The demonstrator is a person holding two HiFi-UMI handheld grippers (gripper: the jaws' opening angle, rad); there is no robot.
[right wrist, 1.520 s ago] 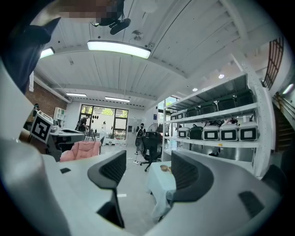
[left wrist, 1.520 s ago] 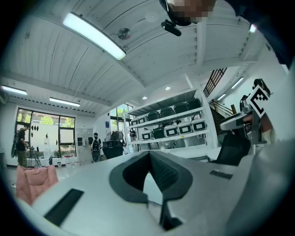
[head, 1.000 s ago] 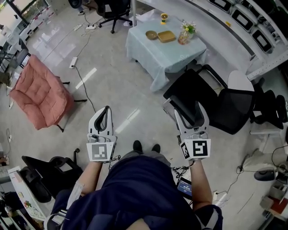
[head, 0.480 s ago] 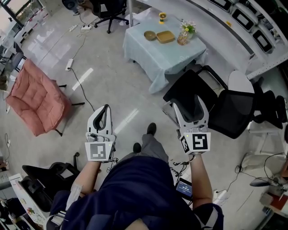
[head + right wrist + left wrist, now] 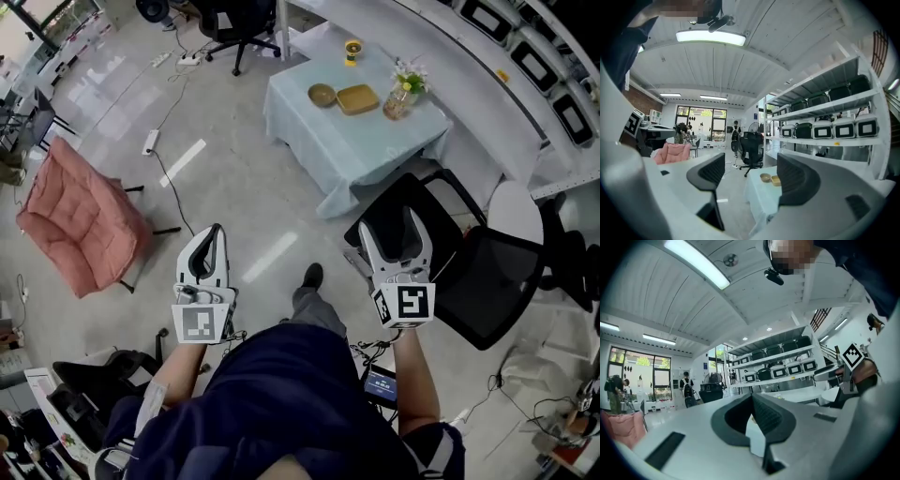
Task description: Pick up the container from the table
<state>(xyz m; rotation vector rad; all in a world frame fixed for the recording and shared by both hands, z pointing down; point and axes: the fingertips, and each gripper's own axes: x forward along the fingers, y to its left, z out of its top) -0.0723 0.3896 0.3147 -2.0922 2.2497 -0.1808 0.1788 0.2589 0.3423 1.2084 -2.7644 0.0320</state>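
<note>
A pink padded chair (image 5: 75, 220) stands at far left on the pale floor, with a cable (image 5: 171, 180) and power strip (image 5: 150, 141) trailing beside it. The left gripper (image 5: 214, 232) is held at waist height with its jaws pressed together on nothing. The right gripper (image 5: 388, 223) is level with it, jaws spread wide and empty. Ahead and to the right is the surface (image 5: 375, 141), a small table under a pale blue cloth, well apart from both grippers. On it sits a tan square container (image 5: 357, 98), the likely target, just beside a round bowl (image 5: 322, 95), near a jar of flowers (image 5: 405, 86). A yellow cup (image 5: 352, 49) stands at the far edge.

The approach carries the risk. A black office chair (image 5: 450, 253) crowds the near right corner of the surface and could block the reach. The floor cable could catch a foot. The flowers stand close enough to be tipped by a wide grasp, and the loose cloth could drag. Long white shelves (image 5: 525, 56) of dark cases line the wall at right.
</note>
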